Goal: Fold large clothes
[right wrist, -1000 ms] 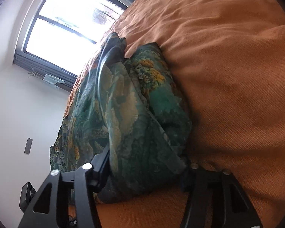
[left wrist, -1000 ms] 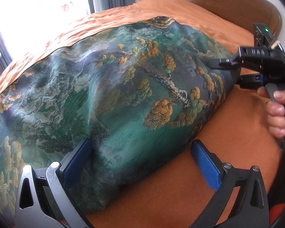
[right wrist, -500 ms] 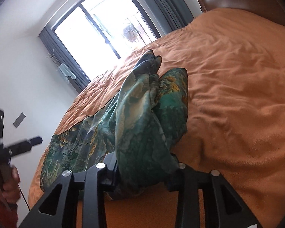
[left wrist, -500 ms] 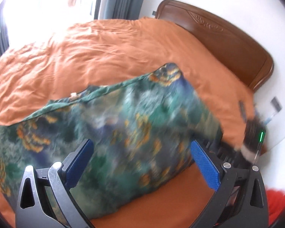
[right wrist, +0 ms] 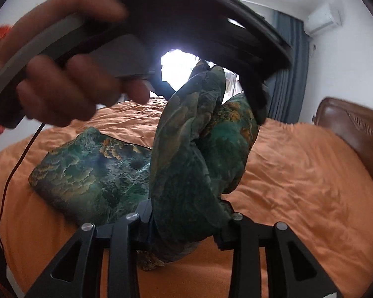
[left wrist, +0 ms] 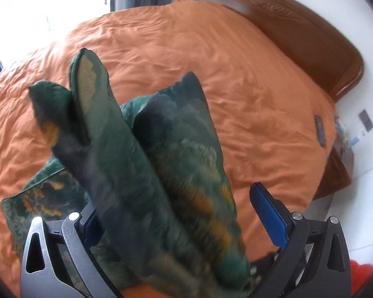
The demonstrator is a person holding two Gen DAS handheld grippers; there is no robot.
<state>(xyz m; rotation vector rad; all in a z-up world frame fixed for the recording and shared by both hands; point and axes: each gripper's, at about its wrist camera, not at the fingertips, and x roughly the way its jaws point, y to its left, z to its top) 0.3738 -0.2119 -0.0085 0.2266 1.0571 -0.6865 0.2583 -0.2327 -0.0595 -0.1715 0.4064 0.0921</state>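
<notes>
We see the garment (right wrist: pixel 191 154), a silky dark green cloth printed with gold and orange landscape, gathered into a thick upright bunch between the two pads of our right claw (right wrist: pixel 186 221), which pinches it. In the left view the same bunch (left wrist: pixel 146 164) stands blurred between the fingers of the left claw (left wrist: pixel 181 213); those are spread wide, the blue right pad (left wrist: pixel 268 216) clear of the cloth. The rest of the cloth lies flat on the orange bed (right wrist: pixel 298 173), toward 9 o'clock of the bunch. A second ago the whole cloth lay low on the bed; now its end is lifted. At 11 o'clock in the right view, a hand (right wrist: pixel 69 74) grips the left claw's handle, tilted down over the bunch.
</notes>
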